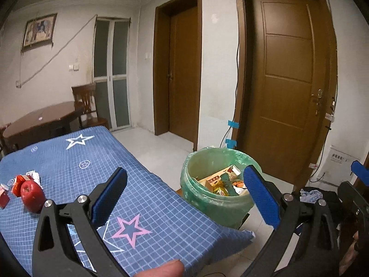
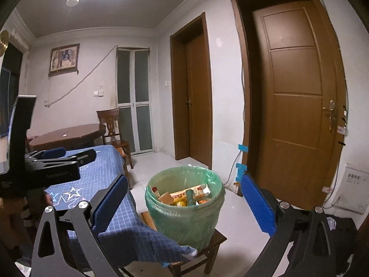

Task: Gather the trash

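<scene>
A trash bin (image 1: pixel 214 198) lined with a green bag holds several wrappers and boxes; in the right wrist view the bin (image 2: pixel 184 217) stands on a low wooden stool (image 2: pixel 214 240) beside the table. My left gripper (image 1: pixel 184 194) is open and empty, above the table's right edge. My right gripper (image 2: pixel 184 198) is open and empty, in front of the bin. On the blue star-patterned tablecloth (image 1: pixel 143 194), at the left, lie a red apple (image 1: pixel 32 195), red cartons (image 1: pixel 19 182) and a crumpled white wrapper (image 1: pixel 34 175).
The left gripper's body (image 2: pixel 53 166) shows at the left of the right wrist view; the right gripper (image 1: pixel 359 184) shows at the right edge of the left wrist view. A round wooden table (image 1: pixel 41 120), a chair (image 1: pixel 87 106), two brown doors (image 1: pixel 288 80) and dark clothes on the floor (image 2: pixel 341 235).
</scene>
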The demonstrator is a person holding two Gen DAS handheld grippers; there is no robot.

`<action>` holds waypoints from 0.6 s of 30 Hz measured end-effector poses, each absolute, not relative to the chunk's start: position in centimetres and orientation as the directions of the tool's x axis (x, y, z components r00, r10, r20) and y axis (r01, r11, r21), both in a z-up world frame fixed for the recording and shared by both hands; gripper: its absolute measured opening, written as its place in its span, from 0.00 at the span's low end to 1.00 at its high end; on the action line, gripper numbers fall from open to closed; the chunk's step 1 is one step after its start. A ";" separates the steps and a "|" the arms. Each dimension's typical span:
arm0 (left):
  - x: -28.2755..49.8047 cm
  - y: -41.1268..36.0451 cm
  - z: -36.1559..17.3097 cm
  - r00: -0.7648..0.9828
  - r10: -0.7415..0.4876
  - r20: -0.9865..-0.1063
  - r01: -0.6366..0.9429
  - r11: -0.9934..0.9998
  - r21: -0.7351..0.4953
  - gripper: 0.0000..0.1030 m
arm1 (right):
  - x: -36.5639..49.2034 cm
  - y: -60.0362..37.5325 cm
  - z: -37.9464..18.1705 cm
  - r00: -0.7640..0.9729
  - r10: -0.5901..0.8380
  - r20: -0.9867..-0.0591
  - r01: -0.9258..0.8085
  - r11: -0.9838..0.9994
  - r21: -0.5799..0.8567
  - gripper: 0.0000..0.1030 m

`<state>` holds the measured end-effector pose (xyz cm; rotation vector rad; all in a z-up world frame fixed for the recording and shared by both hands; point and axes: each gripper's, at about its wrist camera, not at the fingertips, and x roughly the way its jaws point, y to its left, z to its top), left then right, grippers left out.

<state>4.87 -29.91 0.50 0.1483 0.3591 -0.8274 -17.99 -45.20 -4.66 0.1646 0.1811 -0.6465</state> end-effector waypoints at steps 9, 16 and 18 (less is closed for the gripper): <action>2.5 -28.8 -1.0 0.624 -0.682 -0.381 0.742 0.670 0.018 0.95 | -20.0 -43.3 -4.4 0.806 -0.563 -0.182 0.585 0.804 0.103 0.95; 2.2 -27.6 -0.5 0.635 -0.682 -0.363 0.736 0.676 0.017 0.95 | -19.6 -42.9 -3.5 0.811 -0.559 -0.172 0.578 0.811 0.090 0.95; 2.1 -27.4 -0.4 0.636 -0.682 -0.360 0.735 0.677 0.016 0.95 | -19.4 -42.6 -3.2 0.811 -0.559 -0.175 0.578 0.812 0.081 0.95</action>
